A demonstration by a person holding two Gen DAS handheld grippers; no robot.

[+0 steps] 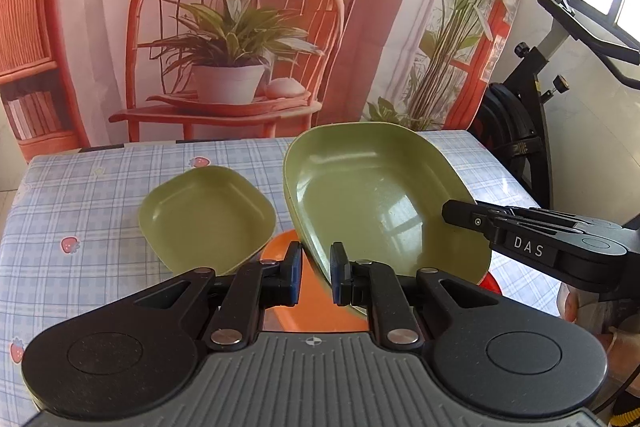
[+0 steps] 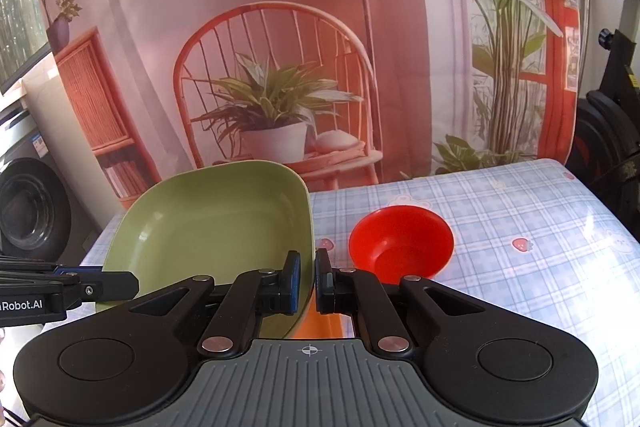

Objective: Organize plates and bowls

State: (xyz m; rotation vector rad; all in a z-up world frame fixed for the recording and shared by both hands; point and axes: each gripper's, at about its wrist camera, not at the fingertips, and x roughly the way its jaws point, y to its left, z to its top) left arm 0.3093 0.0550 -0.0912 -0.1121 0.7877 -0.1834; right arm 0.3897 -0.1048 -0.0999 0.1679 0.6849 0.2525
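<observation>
A large green plate (image 1: 376,203) is held tilted above an orange plate (image 1: 308,291) on the table. My left gripper (image 1: 315,275) straddles its near rim, jaws narrowly apart around the edge. My right gripper (image 2: 307,279) is shut on the same green plate (image 2: 216,227) at its right rim; it also shows in the left wrist view (image 1: 460,217). A smaller green plate (image 1: 204,215) lies flat to the left. A red bowl (image 2: 402,241) stands upright on the table to the right. The left gripper's fingers (image 2: 100,281) show at the plate's left edge.
The table has a blue checked cloth (image 1: 80,195) with strawberry prints. A printed backdrop (image 1: 224,27) hangs behind the far edge. An exercise bike (image 1: 532,107) stands at the right. A washing machine (image 2: 28,211) stands at the left.
</observation>
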